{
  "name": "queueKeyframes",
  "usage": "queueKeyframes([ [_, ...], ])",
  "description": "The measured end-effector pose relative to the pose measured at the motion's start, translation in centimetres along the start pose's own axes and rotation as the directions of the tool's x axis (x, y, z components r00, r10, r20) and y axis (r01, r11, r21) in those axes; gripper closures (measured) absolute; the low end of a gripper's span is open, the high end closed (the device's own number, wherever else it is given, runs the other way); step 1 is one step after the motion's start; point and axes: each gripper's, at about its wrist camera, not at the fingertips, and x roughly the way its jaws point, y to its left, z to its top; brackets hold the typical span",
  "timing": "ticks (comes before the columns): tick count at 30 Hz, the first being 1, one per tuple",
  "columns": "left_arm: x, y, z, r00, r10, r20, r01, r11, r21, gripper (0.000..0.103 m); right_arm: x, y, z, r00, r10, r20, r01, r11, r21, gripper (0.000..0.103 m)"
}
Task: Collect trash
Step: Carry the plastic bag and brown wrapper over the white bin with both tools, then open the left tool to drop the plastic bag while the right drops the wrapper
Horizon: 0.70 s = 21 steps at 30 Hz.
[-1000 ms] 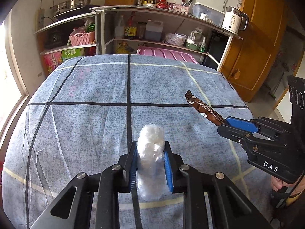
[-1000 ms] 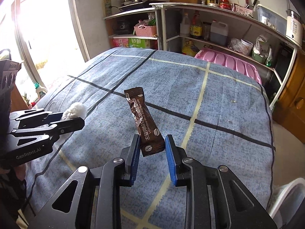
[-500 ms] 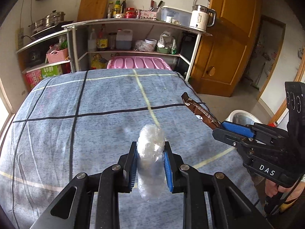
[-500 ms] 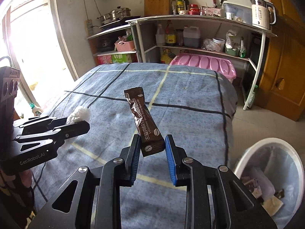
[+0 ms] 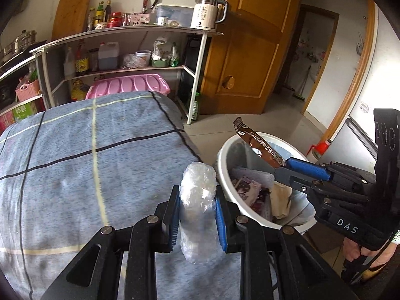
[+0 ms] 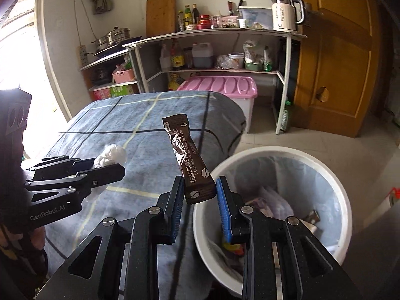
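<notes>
Your left gripper (image 5: 197,215) is clamped on a clear plastic wad (image 5: 198,200), its long axis upright between the pads, over the blanket's (image 5: 75,175) edge just short of the bin (image 5: 225,175). Your right gripper (image 6: 200,200) pinches a brown sachet (image 6: 190,160) by its bottom end (so the rest stands free to drop), long axis near upright, top leaning left and away. The sachet hangs at the bin's near rim, not yet clearly over the opening.
</notes>
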Motion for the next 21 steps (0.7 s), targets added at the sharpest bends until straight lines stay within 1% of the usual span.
queueKeyframes([
  [2, 0.9, -1.5, 0.2, 1.000, -0.026, -0.013, 0.027, 1.000, 0.017, 0.078, -0.5, -1.8, -0.5, 1.000, -0.030, -0.004, 0.031, 0.999, 0.031, 0.076],
  [7, 3.3, -5.0, 0.5, 0.997, -0.061, -0.053, 0.063, 0.997, 0.048, 0.077, -1.4, -5.4, -1.9, 0.996, -0.090, -0.027, 0.092, 0.992, 0.086, 0.075],
  [14, 6.4, -8.8, 0.5, 0.992, -0.070, -0.101, 0.080, 0.992, 0.098, 0.077, -1.4, -9.1, -3.7, 0.983, -0.166, -0.075, 0.174, 0.978, 0.118, 0.075],
  [16, 7.2, -9.6, 0.4, 0.992, -0.064, -0.111, 0.076, 0.991, 0.108, 0.077, -1.3, -9.9, -4.2, 0.983, -0.163, -0.088, 0.173, 0.976, 0.131, 0.075],
  [21, 8.4, -10.5, 0.4, 0.991, -0.045, -0.124, 0.059, 0.992, 0.113, 0.077, -0.9, -11.6, -4.9, 0.974, -0.192, -0.120, 0.208, 0.968, 0.143, 0.075],
])
